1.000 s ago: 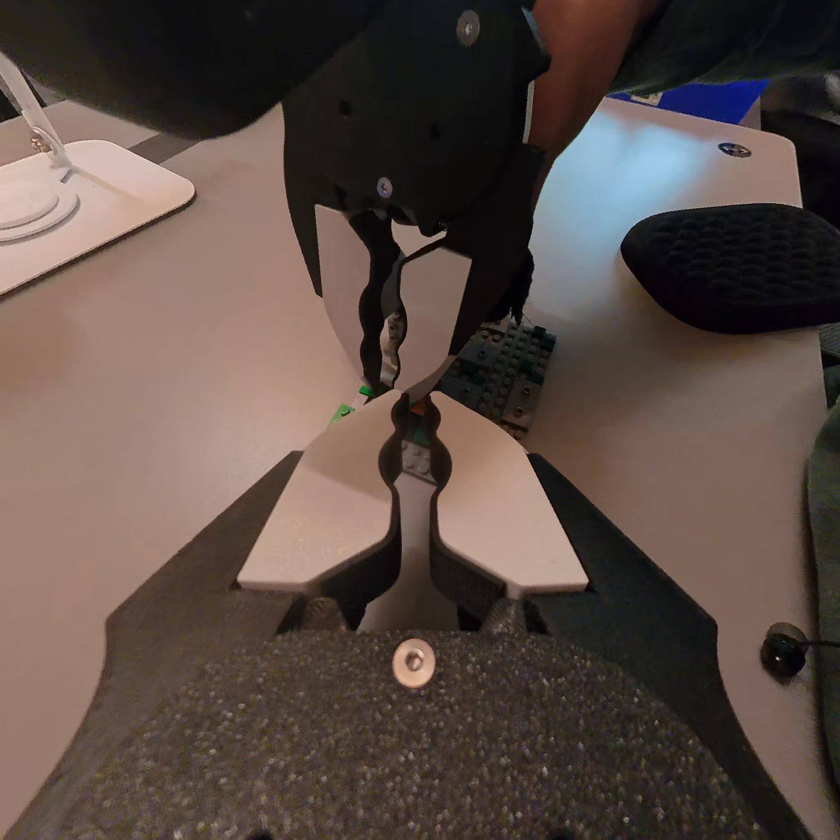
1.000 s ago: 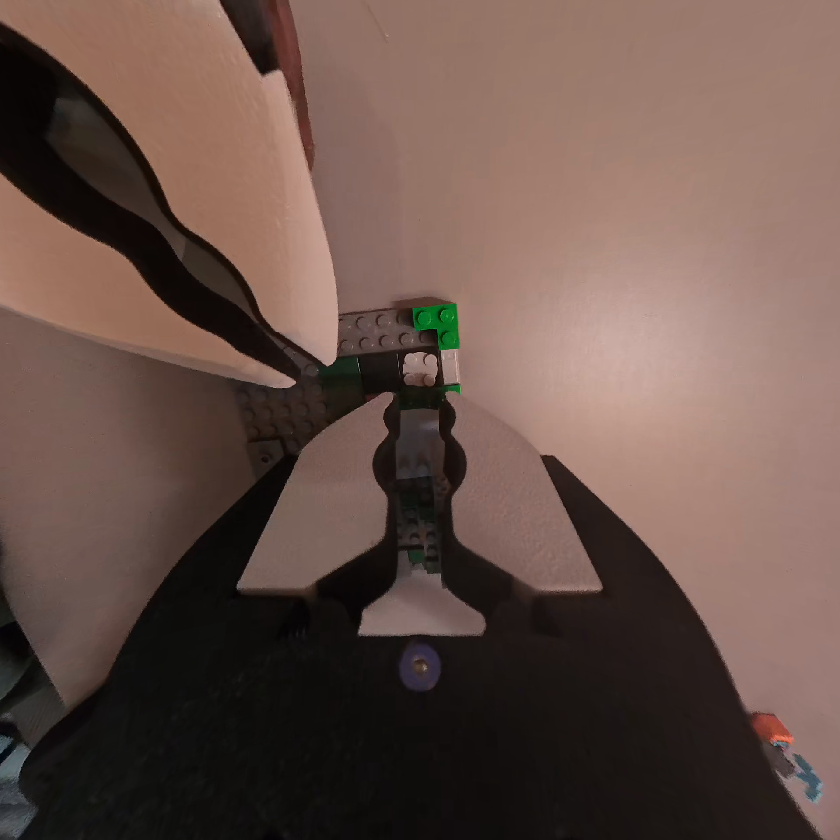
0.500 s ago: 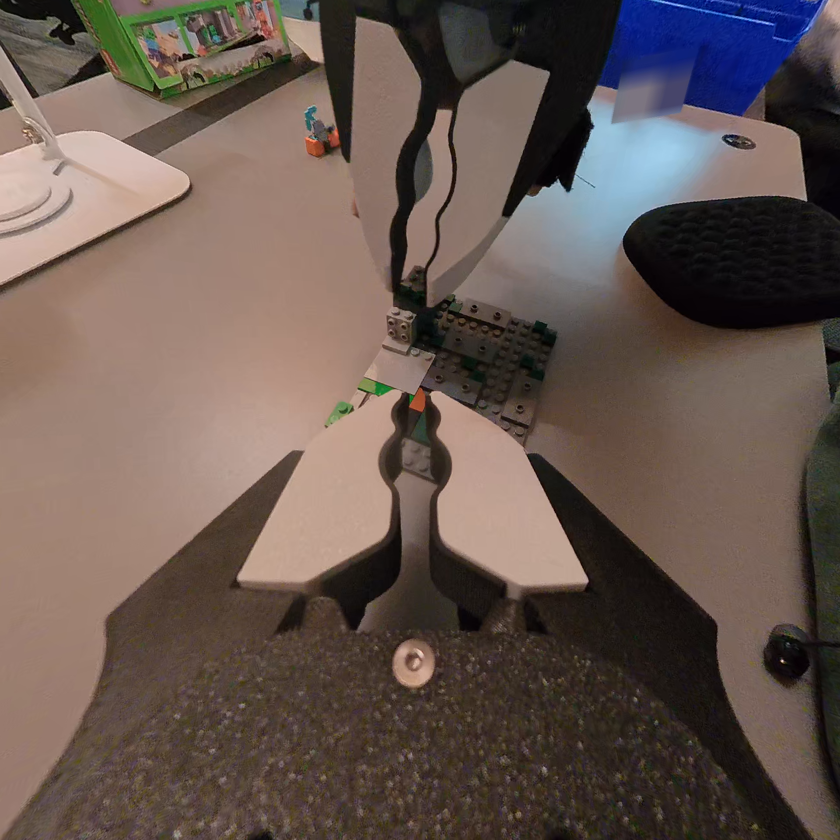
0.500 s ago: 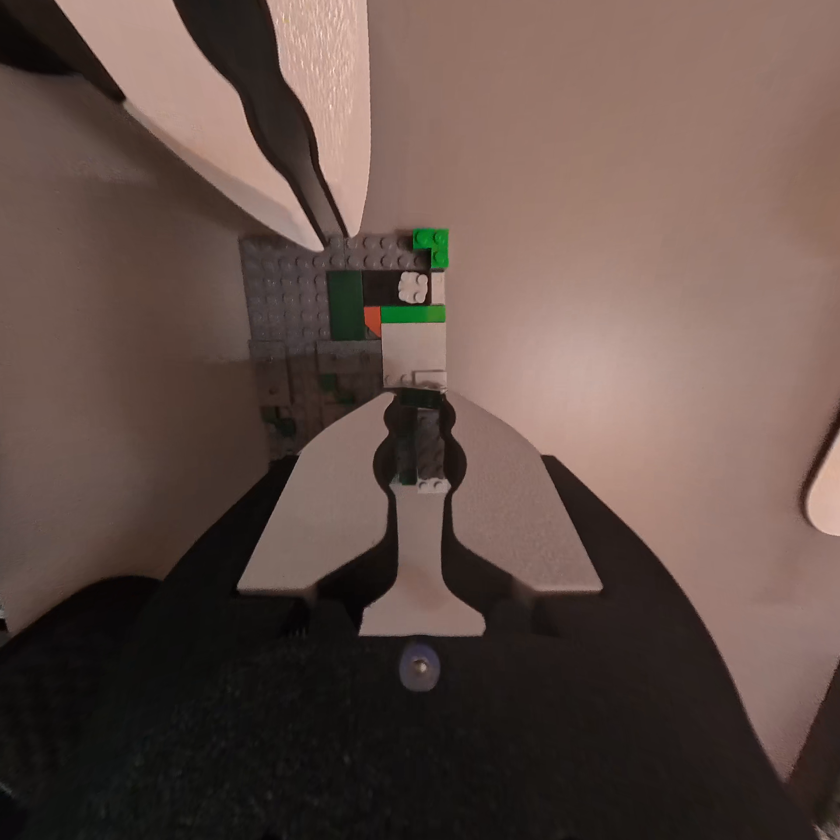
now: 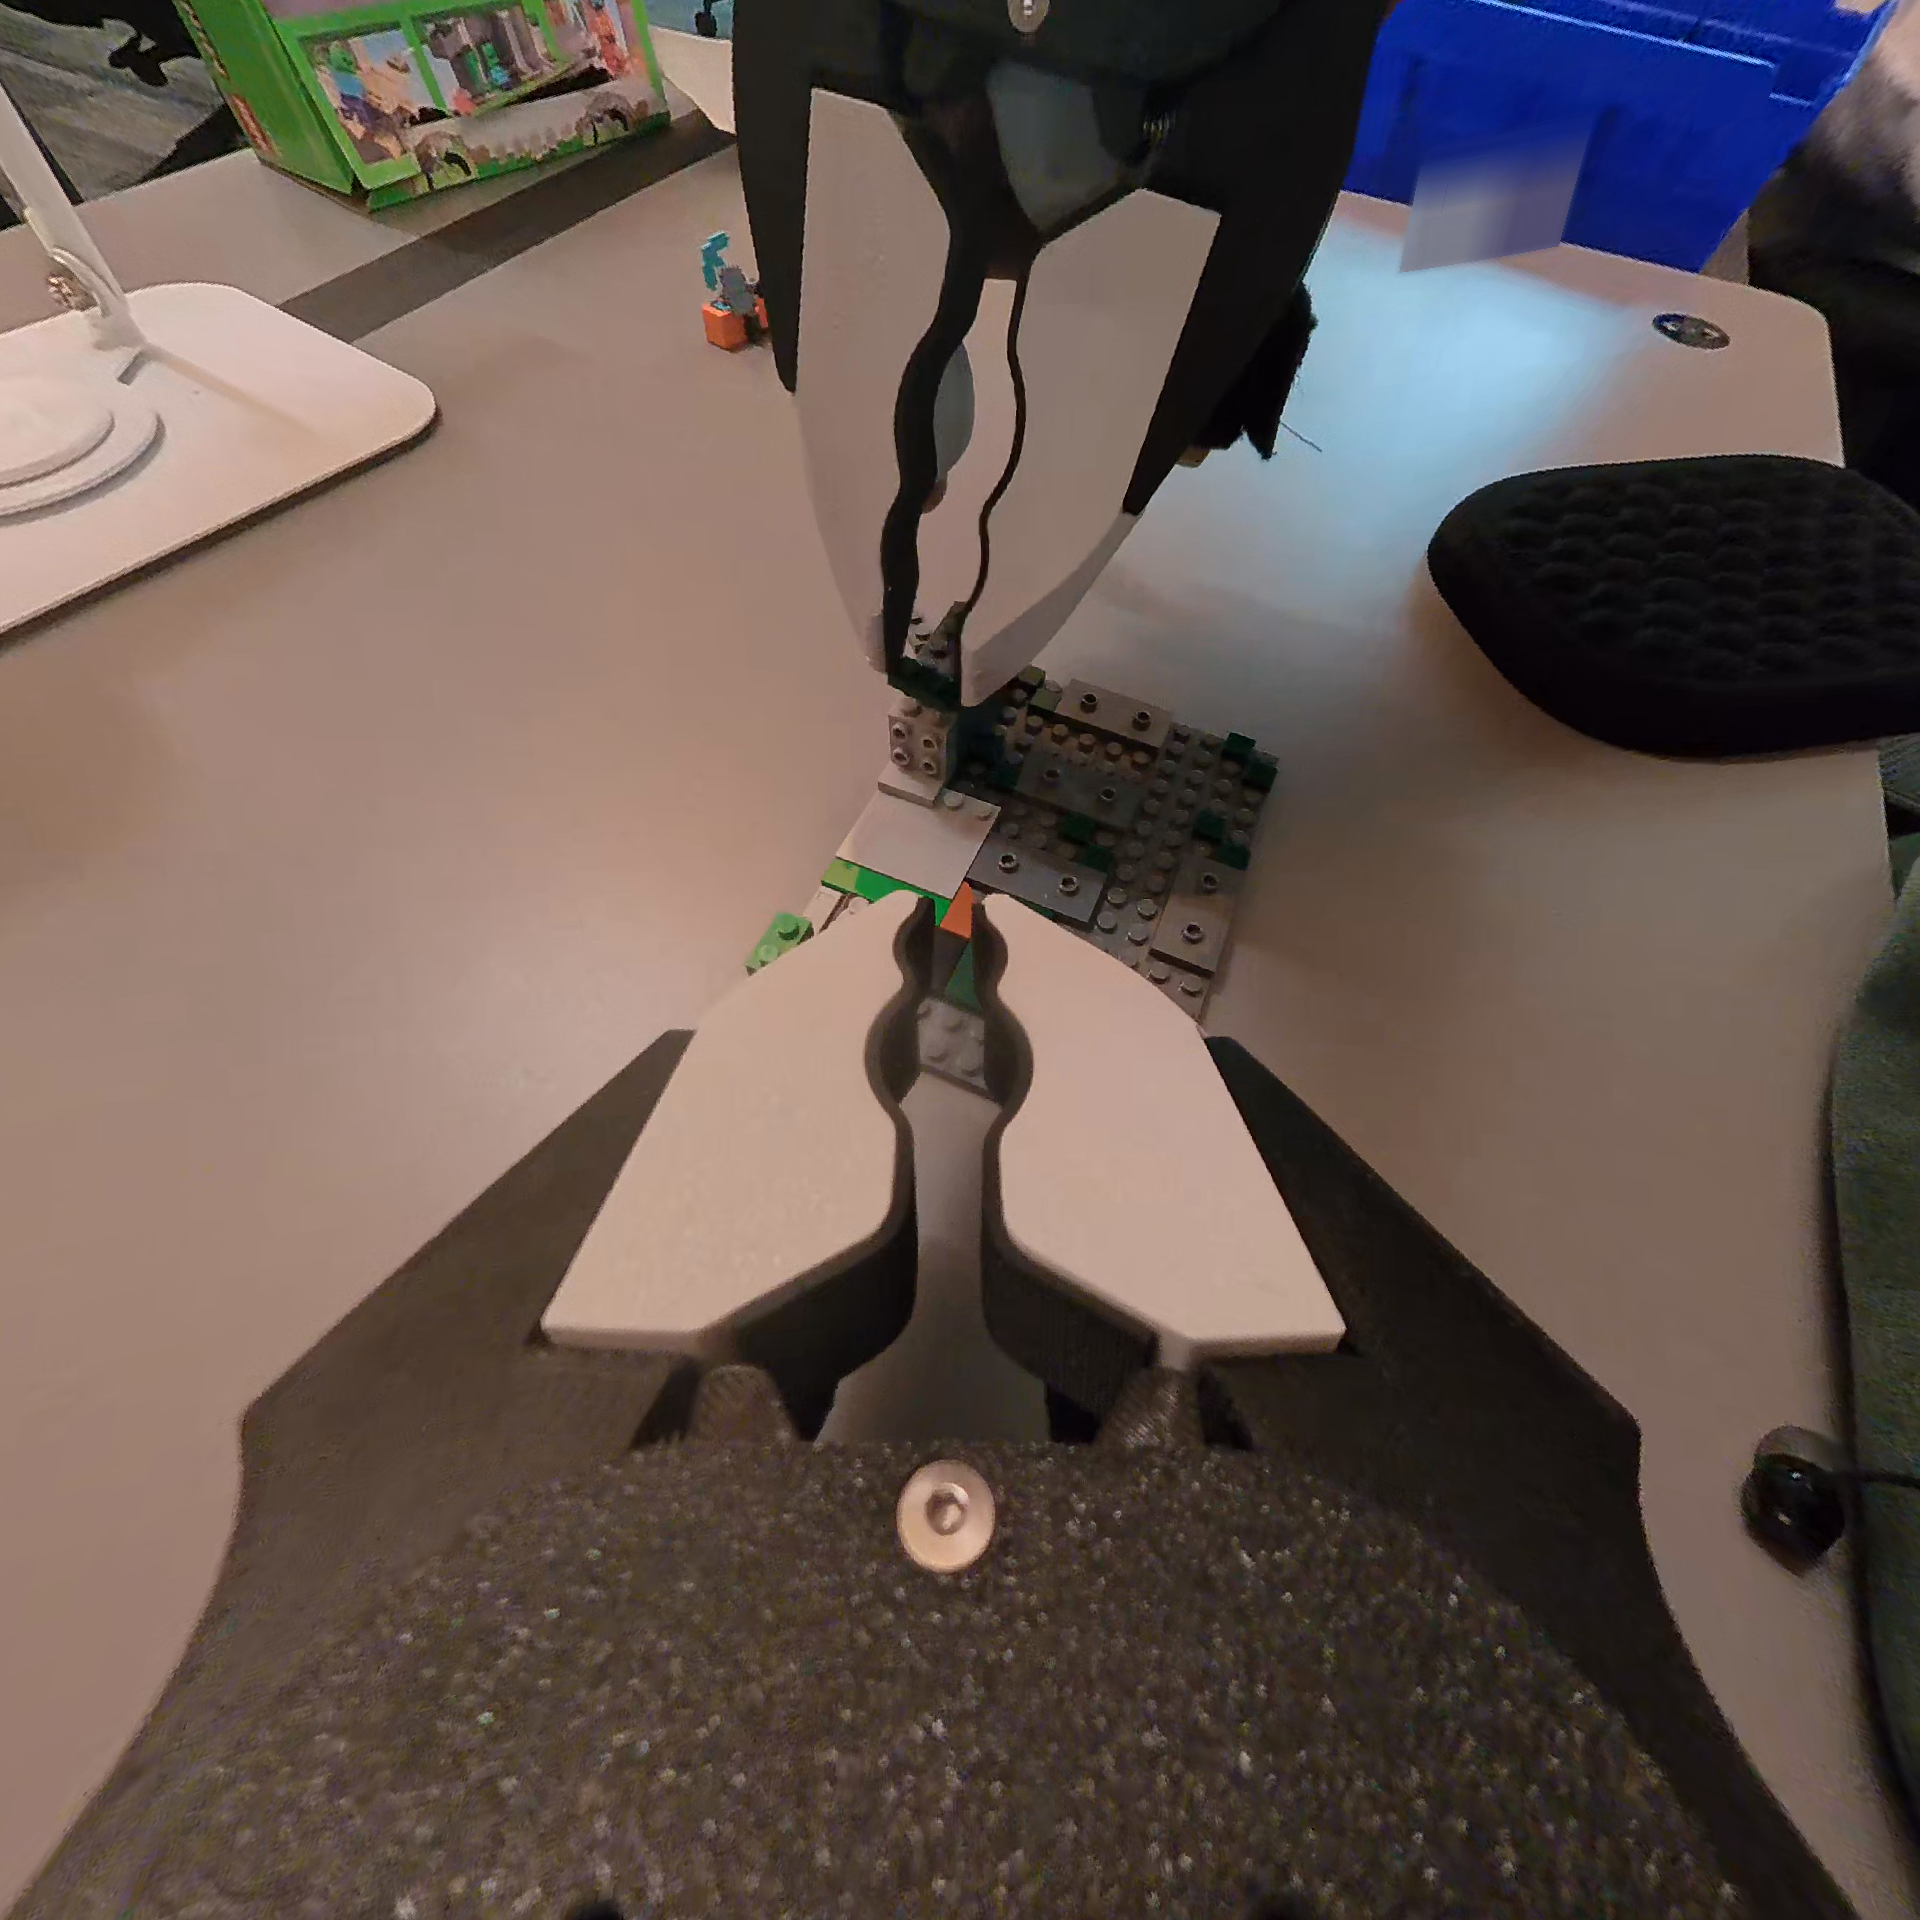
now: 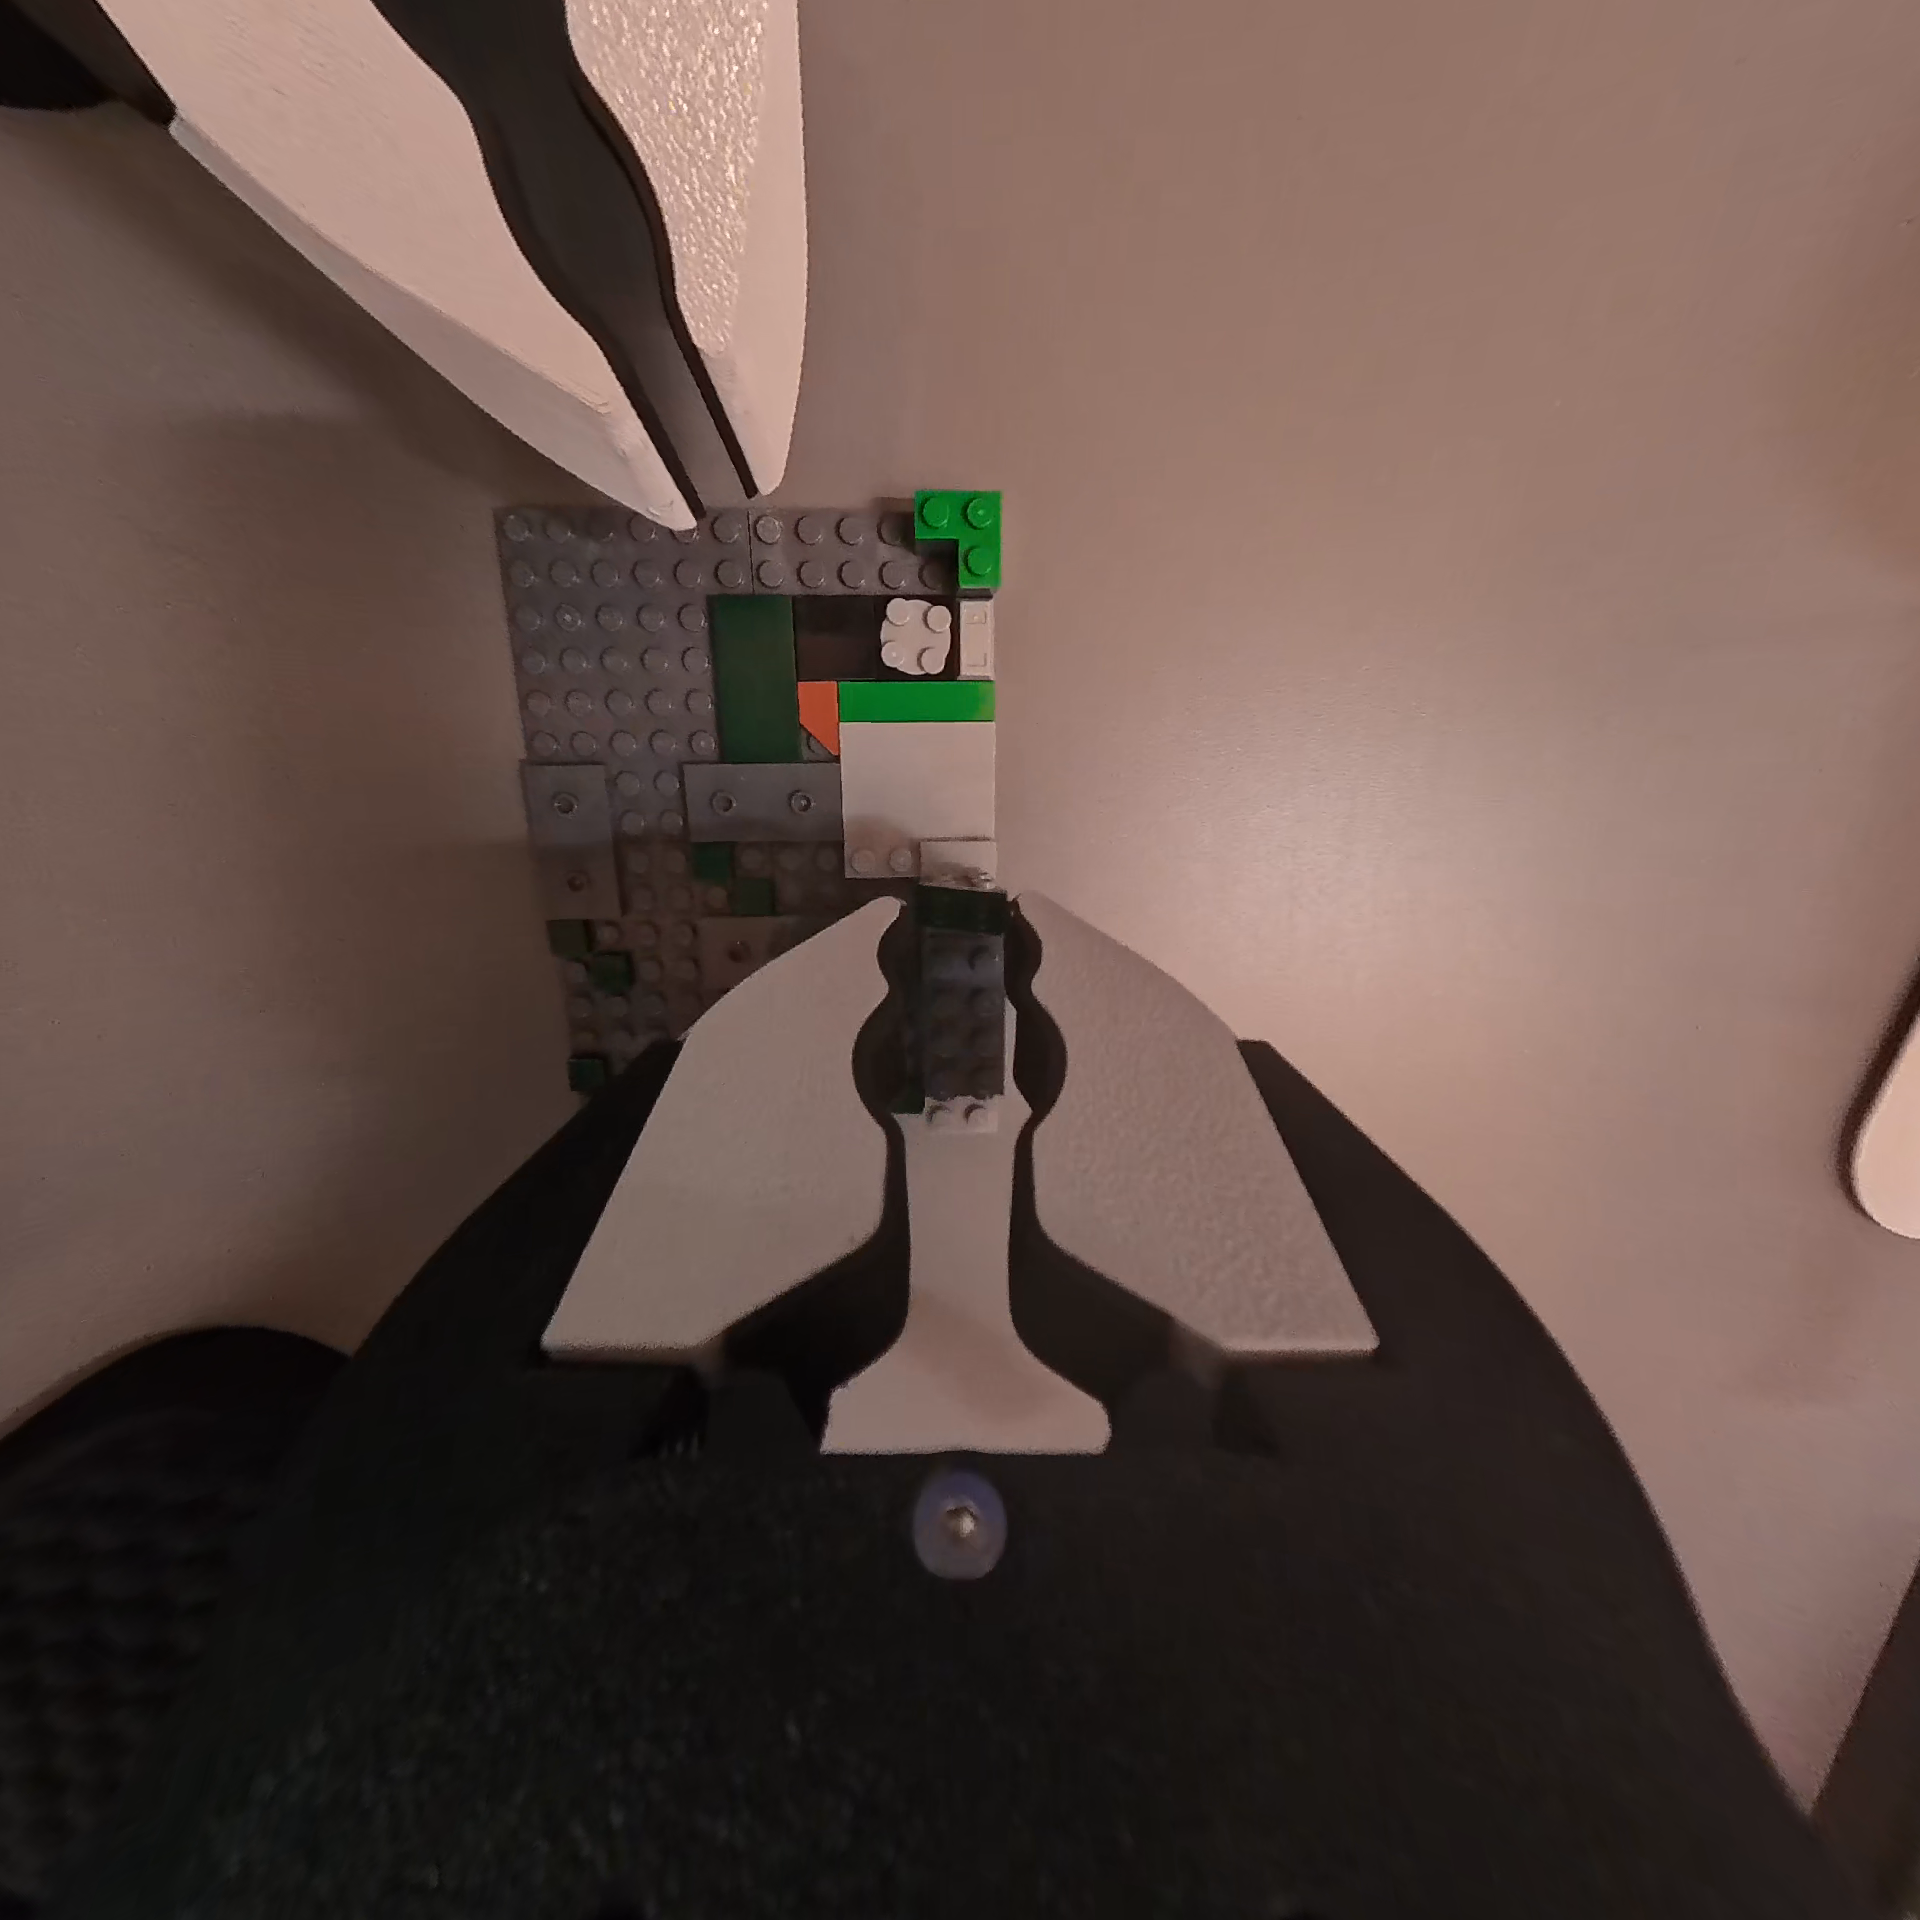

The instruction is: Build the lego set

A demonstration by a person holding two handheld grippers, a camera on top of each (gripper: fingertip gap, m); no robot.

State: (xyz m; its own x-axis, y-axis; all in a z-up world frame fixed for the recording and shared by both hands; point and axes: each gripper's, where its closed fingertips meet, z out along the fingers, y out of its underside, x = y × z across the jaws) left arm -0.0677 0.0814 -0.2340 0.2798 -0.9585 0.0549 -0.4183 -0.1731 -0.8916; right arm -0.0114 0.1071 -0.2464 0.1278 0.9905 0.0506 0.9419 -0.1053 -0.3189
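Right gripper (image 5: 928,665) higher; one build (image 6: 748,727)

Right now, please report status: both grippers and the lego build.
Left gripper nearly shut, bracing grey lego build. Right gripper shut on dark brick stack. Nothing in the way.

Two grippers meet over a lego build on the bench

The left gripper (image 5: 951,920), jaws narrowly parted, sits low at the near edge of the grey-and-green lego build (image 5: 1101,831). The right gripper (image 5: 928,665) comes down from above, pinching a dark green piece (image 5: 928,677) onto a grey stack at the far corner.
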